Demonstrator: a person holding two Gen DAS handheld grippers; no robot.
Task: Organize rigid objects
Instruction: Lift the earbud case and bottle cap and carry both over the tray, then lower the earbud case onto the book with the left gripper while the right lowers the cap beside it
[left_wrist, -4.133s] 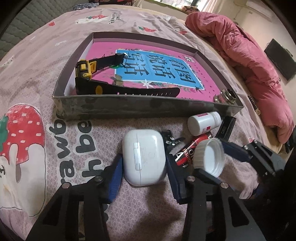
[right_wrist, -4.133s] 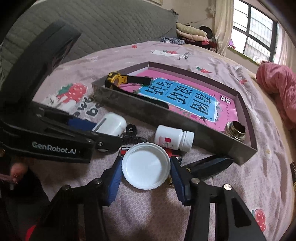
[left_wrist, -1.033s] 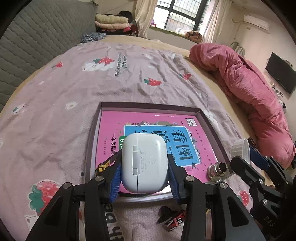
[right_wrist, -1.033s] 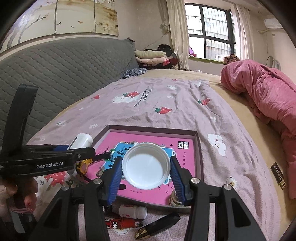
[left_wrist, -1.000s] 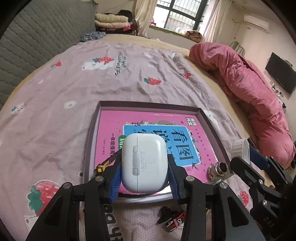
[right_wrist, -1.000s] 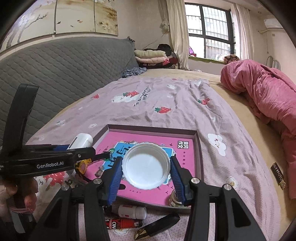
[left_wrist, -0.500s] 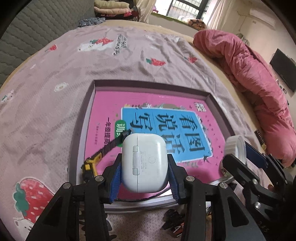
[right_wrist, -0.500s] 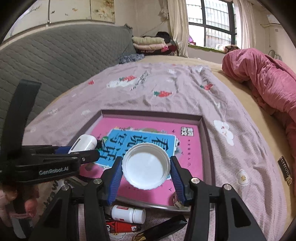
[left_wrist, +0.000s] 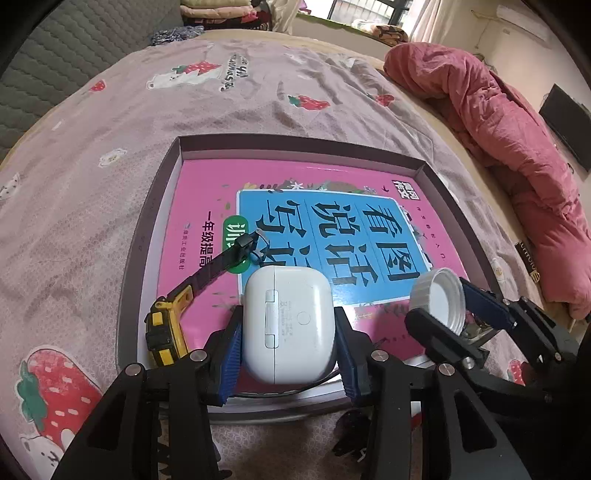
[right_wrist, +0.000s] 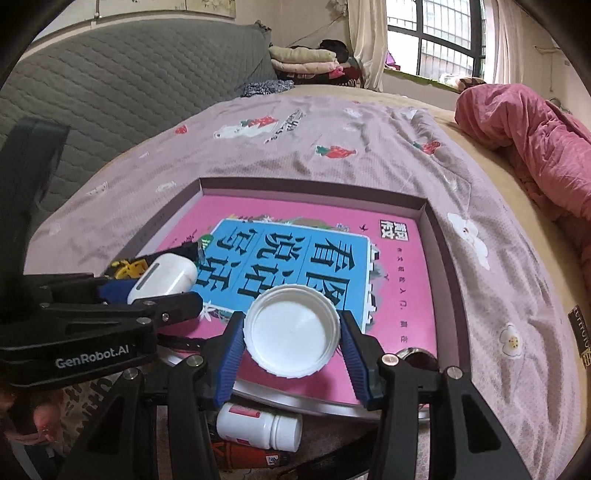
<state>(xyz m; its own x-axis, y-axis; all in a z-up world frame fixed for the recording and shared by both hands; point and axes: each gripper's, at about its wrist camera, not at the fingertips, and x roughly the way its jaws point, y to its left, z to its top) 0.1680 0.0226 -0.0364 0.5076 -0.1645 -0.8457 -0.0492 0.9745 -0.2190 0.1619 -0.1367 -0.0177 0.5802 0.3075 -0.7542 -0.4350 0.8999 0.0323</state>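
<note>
Bed (left_wrist: 110, 122) with strawberry-print sheet carries shallow box (left_wrist: 155, 206). Left tool (left_wrist: 288, 350) clamps white earbud case (left_wrist: 290, 325) over box's near edge. Right tool (right_wrist: 291, 347) grips white lid (right_wrist: 291, 332) at 3 o'clock from case, above pink book (right_wrist: 399, 280). Yellow tape measure (left_wrist: 164, 328) lies in box at 9 o'clock. White pill bottle (right_wrist: 258, 426) lies on sheet outside near wall.

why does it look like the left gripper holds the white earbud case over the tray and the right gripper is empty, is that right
Not quite. The left gripper does hold the white earbud case over the tray, but the right gripper is not empty: the right wrist view shows it shut on a white jar lid.
</note>
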